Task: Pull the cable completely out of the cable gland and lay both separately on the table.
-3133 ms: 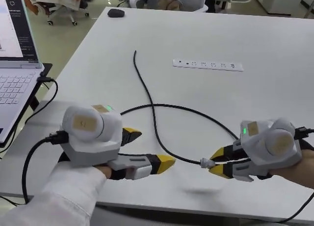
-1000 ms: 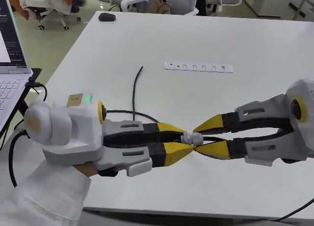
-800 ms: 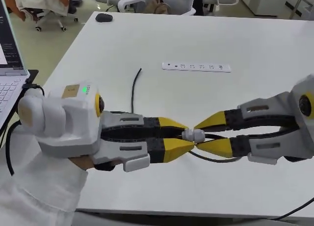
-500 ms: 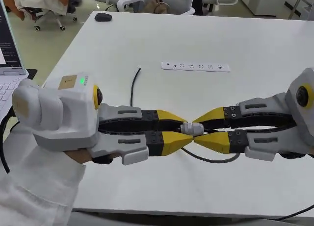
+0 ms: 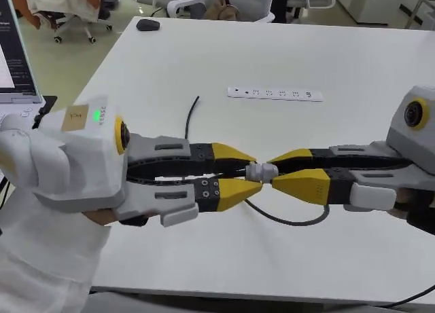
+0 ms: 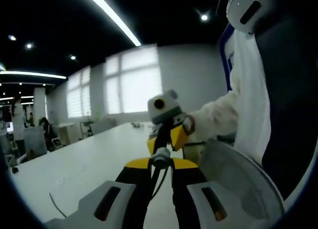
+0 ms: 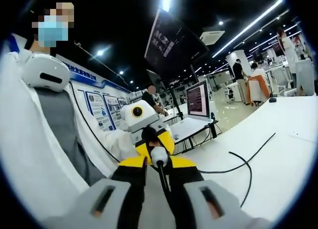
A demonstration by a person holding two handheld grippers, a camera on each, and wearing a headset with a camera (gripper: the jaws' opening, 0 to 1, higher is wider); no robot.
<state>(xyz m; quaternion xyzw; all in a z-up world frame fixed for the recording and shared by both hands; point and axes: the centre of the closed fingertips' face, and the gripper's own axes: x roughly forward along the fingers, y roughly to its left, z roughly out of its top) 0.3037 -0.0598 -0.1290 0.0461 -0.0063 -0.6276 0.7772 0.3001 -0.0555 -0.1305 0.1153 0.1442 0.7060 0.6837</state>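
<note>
The two grippers meet tip to tip in the air, above the front part of the white counter [image 5: 353, 62]. The cable gland [image 5: 260, 172], a small grey-white piece, sits exactly between them and does not touch the counter. The left gripper [image 5: 247, 172] comes from the left w/ its yellow fingers clenched on the gland; in the left gripper view the gland sits between the two tips. The right gripper [image 5: 274, 172] comes from the right, fingers also clenched, just behind the gland on the black cable [image 5: 292, 222], as far as I can see. In the right gripper view the gland stands just past the tips and the cable runs back between the fingers. The cable is not out of the gland. It makes a low loop under the right gripper and one free end lies further back on the counter, near a white power strip [image 5: 275, 94]. A dark mouse [image 5: 147, 25] lies at the far left corner, and a laptop [image 5: 12, 62] shows at the left edge of the head view
</note>
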